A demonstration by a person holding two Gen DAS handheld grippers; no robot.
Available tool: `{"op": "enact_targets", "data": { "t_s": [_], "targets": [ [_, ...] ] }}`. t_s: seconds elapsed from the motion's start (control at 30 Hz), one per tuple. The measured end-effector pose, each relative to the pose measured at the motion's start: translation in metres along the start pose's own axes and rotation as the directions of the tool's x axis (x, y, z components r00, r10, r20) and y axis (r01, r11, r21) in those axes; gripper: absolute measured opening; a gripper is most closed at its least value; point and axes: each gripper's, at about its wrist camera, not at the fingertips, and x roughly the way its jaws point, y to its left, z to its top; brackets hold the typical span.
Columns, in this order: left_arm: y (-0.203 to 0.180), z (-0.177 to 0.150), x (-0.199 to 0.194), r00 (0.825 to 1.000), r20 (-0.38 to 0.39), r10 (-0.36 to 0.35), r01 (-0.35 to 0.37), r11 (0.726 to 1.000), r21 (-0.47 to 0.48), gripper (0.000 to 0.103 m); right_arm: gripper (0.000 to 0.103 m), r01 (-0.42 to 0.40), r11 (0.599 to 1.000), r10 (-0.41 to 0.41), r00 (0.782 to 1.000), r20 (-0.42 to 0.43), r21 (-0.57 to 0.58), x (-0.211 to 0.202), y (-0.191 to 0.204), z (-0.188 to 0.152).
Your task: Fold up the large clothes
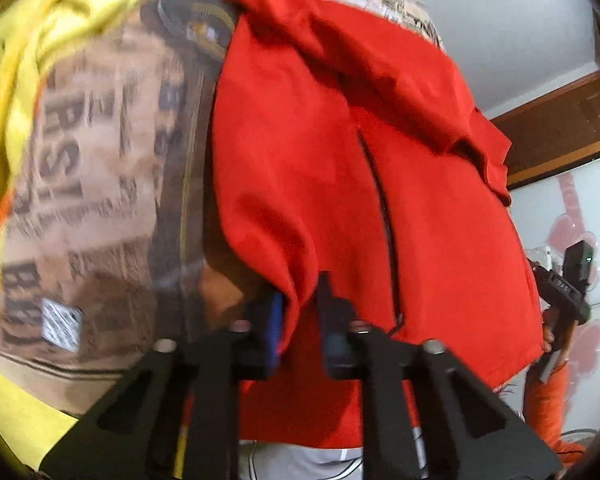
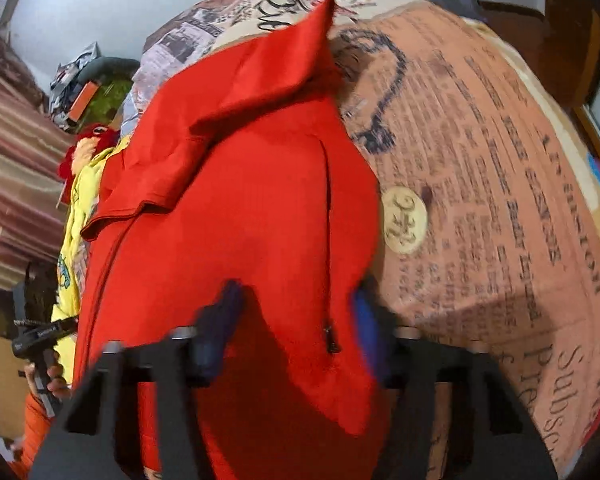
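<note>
Underneath: newsprint-pattern bedspread (image 2: 480, 184), red jacket (image 2: 240, 220) on top.

You have a bed covered in beige newspaper-print fabric (image 2: 480, 168), with the red zippered jacket (image 2: 240, 200) and crumpled yellow cloth (image 1: 32, 40) lying on it.

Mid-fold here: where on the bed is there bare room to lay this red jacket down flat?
Best open patch: the newspaper-print bedspread right of the red jacket, out toward the wooden headboard. A narrower printed strip lies between the jacket and the yellow garment. It is crowded on the jacket's left side, where the yellow clothes, a red plush toy and clutter pile up.
</note>
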Motion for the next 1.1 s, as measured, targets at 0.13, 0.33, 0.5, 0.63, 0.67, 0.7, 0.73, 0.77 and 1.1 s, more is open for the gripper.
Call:
{"op": "enact_targets", "data": {
  "t_s": [0.13,0.33,0.5,0.63,0.67,0.7,0.73,0.77,1.1],
  "targets": [
    [-0.022,0.015,-0.020,0.995,0.086,-0.041,0.038,0.998,0.041,0.006,0.014,-0.019,0.999,0.021,0.999,0.046,-0.039,-0.007,0.014,0.011],
    [-0.060,0.051,-0.053,0.976,0.192,-0.099,0.079,0.991,0.112,0.006,0.013,-0.069,0.996,0.074,0.990,0.123,-0.051,-0.023,0.025,0.030],
    [-0.061,0.086,-0.086,0.948,0.289,-0.135,0.099,0.986,0.136,0.006,0.013,-0.097,0.993,0.108,0.977,0.182,-0.066,-0.028,0.039,0.061],
    [-0.058,0.121,-0.099,0.926,0.356,-0.121,0.081,0.989,0.125,0.005,0.012,-0.079,0.993,0.097,0.968,0.232,-0.084,-0.029,0.046,0.095],
    [-0.056,0.129,-0.101,0.924,0.365,-0.114,0.076,0.990,0.117,0.005,0.012,-0.080,0.993,0.098,0.965,0.242,-0.083,-0.030,0.046,0.102],
    [-0.056,0.142,-0.099,0.920,0.378,-0.101,0.065,0.992,0.107,0.006,0.012,-0.080,0.993,0.098,0.963,0.249,-0.081,-0.029,0.046,0.111],
    [-0.054,0.151,-0.096,0.918,0.386,-0.090,0.057,0.994,0.096,0.006,0.012,-0.081,0.994,0.098,0.961,0.257,-0.076,-0.027,0.045,0.120],
    [-0.052,0.157,-0.092,0.917,0.390,-0.083,0.052,0.995,0.089,0.006,0.012,-0.078,0.994,0.094,0.959,0.267,-0.071,-0.025,0.044,0.130],
    [-0.026,0.226,-0.013,0.937,0.345,0.046,-0.054,0.998,0.012,0.006,0.012,-0.038,0.999,0.032,0.975,0.221,0.026,0.048,0.015,0.190]
  ]
}}
